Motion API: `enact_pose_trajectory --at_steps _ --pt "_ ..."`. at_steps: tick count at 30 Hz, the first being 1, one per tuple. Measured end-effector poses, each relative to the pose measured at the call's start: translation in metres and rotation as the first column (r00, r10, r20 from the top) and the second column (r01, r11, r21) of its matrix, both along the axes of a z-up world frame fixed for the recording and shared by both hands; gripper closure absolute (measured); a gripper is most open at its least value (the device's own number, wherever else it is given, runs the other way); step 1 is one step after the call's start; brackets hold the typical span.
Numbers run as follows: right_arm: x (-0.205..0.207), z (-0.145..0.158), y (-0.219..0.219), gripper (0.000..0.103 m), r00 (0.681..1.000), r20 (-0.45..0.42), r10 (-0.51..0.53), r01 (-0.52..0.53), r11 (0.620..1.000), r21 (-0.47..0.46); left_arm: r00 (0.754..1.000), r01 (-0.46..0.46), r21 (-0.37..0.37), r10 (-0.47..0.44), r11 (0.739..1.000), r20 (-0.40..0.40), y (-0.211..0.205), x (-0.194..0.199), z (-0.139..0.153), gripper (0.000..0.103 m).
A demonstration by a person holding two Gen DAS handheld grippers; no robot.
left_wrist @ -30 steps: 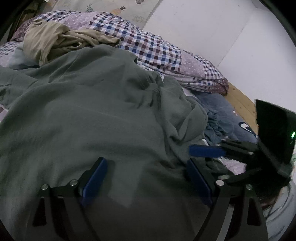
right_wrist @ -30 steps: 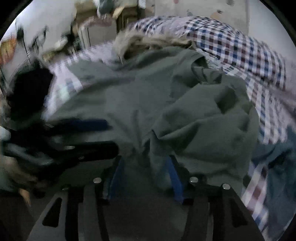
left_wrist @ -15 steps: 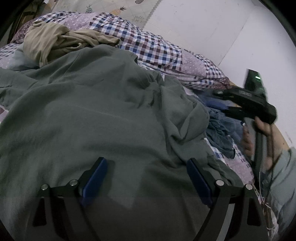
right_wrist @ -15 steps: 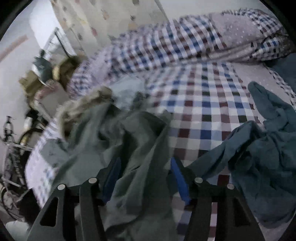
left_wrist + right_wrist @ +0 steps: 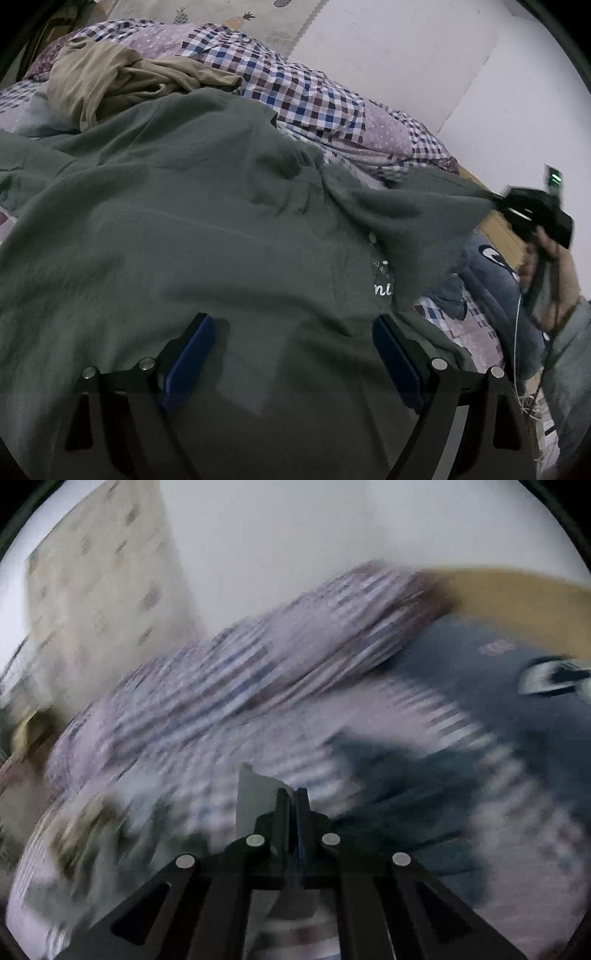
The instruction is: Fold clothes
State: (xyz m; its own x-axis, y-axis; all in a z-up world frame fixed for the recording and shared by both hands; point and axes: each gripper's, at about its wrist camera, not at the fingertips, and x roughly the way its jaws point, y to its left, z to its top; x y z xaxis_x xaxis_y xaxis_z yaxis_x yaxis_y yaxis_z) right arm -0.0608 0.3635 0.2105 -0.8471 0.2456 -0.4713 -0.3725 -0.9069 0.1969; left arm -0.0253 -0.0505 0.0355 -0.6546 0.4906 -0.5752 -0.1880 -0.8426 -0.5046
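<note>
A green shirt (image 5: 192, 229) lies spread across the bed (image 5: 458, 332), covering most of it up toward the checked quilt (image 5: 295, 88). The left gripper (image 5: 291, 354) hovers over its near hem, fingers spread wide, holding nothing. At the bed's right edge the right gripper (image 5: 293, 808) has its fingers pressed together on a corner of the shirt, pulling it taut. A tan garment (image 5: 103, 81) is bunched at the far left.

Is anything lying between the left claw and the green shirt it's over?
Nothing visible. The left claw is open directly above the green shirt, with only shirt fabric between its fingers. The right claw is shut on the shirt's edge, pulling it taut to the right.
</note>
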Motion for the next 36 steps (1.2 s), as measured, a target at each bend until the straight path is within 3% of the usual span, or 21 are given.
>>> enact_pose_trajectory --at_steps 3,5,8,11,13,15,17,20,25,28,31,34,35,36 --pt "0.037 0.016 0.04 0.102 0.971 -0.013 -0.24 0.24 0.97 0.027 1.0 -0.002 -0.001 0.002 1.0 0.002 -0.001 0.0 0.001 0.013" --pt "0.048 0.012 0.065 0.101 0.934 0.055 -0.353 0.351 0.936 0.032 1.0 -0.002 -0.003 0.002 1.0 0.002 0.0 0.0 0.001 0.013" --pt "0.043 -0.012 0.097 0.098 0.89 0.234 -0.39 0.401 0.916 0.0 1.0 -0.002 -0.006 0.002 1.0 0.002 0.002 0.0 0.001 0.013" --pt "0.05 -0.033 0.111 0.097 0.864 0.315 -0.393 0.411 0.912 0.01 1.0 -0.002 -0.009 0.002 1.0 0.003 0.002 0.0 0.001 0.013" --pt "0.058 -0.038 0.115 0.081 0.864 0.32 -0.389 0.405 0.914 0.021 1.0 -0.003 -0.012 0.003 1.0 0.003 0.003 -0.001 0.002 0.013" --pt "0.066 -0.041 0.119 0.051 0.867 0.316 -0.384 0.395 0.918 0.032 1.0 -0.003 -0.015 0.003 1.0 0.003 0.004 -0.001 0.002 0.013" --pt "0.073 -0.041 0.124 0.044 0.878 0.297 -0.376 0.381 0.924 0.044 1.0 -0.002 -0.014 0.003 1.0 0.003 0.002 0.0 0.002 0.013" --pt "0.076 -0.051 0.149 0.038 0.899 0.295 -0.323 0.342 0.94 -0.015 1.0 -0.002 -0.015 0.002 1.0 0.002 0.002 0.001 0.002 0.013" --pt "0.068 -0.082 0.184 0.037 0.93 0.332 -0.155 0.224 0.958 -0.179 1.0 -0.004 -0.026 0.004 1.0 0.001 0.003 0.001 0.002 0.013" --pt "0.061 -0.105 0.198 0.037 0.952 0.304 -0.046 0.157 0.923 -0.352 1.0 -0.003 -0.032 0.003 0.999 0.0 0.003 0.001 0.002 0.012" --pt "0.052 -0.121 0.208 0.037 0.967 0.253 -0.004 0.129 0.868 -0.48 1.0 -0.002 -0.037 0.002 0.999 0.0 0.004 0.002 0.002 0.012" --pt "0.037 -0.13 0.212 0.037 0.971 0.236 0.028 0.103 0.844 -0.527 1.0 -0.001 -0.037 0.001 0.999 0.0 0.003 0.002 0.003 0.012" --pt "0.033 -0.131 0.213 0.044 0.971 0.236 0.034 0.099 0.843 -0.529 1.0 0.0 -0.035 -0.001 0.999 -0.001 0.003 0.001 0.002 0.012" --pt "0.028 -0.133 0.214 0.085 0.971 0.235 0.039 0.094 0.842 -0.532 1.0 0.001 -0.032 -0.001 0.999 -0.001 0.002 0.001 0.002 0.012"
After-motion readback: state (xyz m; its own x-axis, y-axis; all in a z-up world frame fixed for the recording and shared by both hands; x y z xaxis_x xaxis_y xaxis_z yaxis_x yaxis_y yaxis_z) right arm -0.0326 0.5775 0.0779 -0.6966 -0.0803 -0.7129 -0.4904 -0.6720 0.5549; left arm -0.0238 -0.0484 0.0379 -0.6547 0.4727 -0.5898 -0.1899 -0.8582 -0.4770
